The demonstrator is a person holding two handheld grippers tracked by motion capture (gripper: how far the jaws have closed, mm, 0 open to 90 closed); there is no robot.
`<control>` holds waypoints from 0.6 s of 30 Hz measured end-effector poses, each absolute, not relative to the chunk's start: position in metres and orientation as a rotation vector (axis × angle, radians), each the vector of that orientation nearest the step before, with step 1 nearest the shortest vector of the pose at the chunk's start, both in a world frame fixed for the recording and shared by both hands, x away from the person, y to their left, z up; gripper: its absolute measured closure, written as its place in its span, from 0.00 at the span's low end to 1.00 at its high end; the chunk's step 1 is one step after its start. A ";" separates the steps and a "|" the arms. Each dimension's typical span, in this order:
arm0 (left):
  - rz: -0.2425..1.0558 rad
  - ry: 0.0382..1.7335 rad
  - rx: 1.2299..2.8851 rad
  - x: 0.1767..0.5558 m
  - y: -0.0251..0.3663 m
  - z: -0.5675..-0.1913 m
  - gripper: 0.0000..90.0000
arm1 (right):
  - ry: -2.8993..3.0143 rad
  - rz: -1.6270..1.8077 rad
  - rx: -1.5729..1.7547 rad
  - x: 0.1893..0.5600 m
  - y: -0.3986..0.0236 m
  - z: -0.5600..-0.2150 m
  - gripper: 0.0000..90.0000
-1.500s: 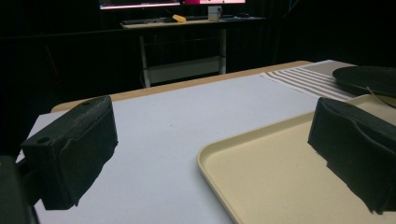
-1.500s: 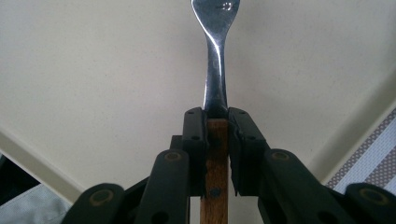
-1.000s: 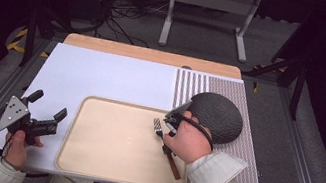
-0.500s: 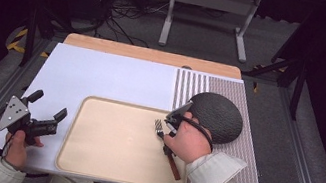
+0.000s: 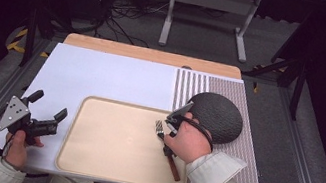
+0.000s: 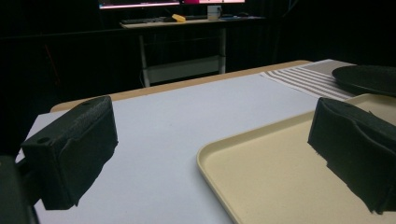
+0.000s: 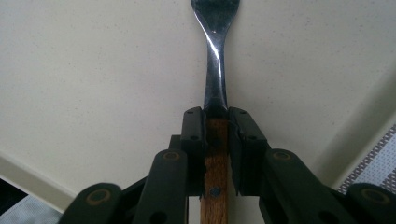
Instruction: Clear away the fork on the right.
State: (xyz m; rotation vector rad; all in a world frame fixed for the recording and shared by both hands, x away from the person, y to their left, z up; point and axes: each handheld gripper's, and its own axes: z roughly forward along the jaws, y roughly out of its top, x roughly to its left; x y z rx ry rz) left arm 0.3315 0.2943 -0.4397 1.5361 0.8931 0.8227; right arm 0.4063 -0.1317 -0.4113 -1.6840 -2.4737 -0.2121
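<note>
While right gripper [image 7: 216,140] jaws clamp wood-handled steel fork [image 7: 215,70], left gripper [image 6: 210,154] jaws gape

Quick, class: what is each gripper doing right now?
Left gripper: open, holding nothing.
Right gripper: closed on the fork, at its wooden handle.

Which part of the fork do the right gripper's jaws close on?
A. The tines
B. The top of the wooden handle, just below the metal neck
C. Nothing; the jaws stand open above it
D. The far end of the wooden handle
B: in the right gripper view, the right gripper has its pads pressed on both sides of the wooden handle just where the metal neck of the fork begins, over the beige tray.
</note>
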 end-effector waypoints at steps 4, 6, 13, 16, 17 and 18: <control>0.822 0.893 1.536 0.332 0.294 -0.440 0.02 | -2.478 -0.215 -1.688 0.406 -0.132 -0.409 0.83; 0.823 0.892 1.536 0.331 0.294 -0.440 0.02 | -2.481 -0.223 -1.685 0.406 -0.133 -0.408 0.82; 0.825 0.893 1.534 0.331 0.294 -0.440 0.02 | -2.523 -0.314 -1.643 0.407 -0.135 -0.399 0.75; 0.824 0.893 1.534 0.331 0.294 -0.440 0.02 | -2.568 -0.377 -1.598 0.407 -0.136 -0.395 0.67; 0.824 0.893 1.534 0.331 0.294 -0.440 0.02 | -2.586 -0.409 -1.586 0.406 -0.136 -0.393 0.62; 0.824 0.893 1.535 0.331 0.294 -0.440 0.02 | -2.616 -0.457 -1.558 0.406 -0.136 -0.392 0.55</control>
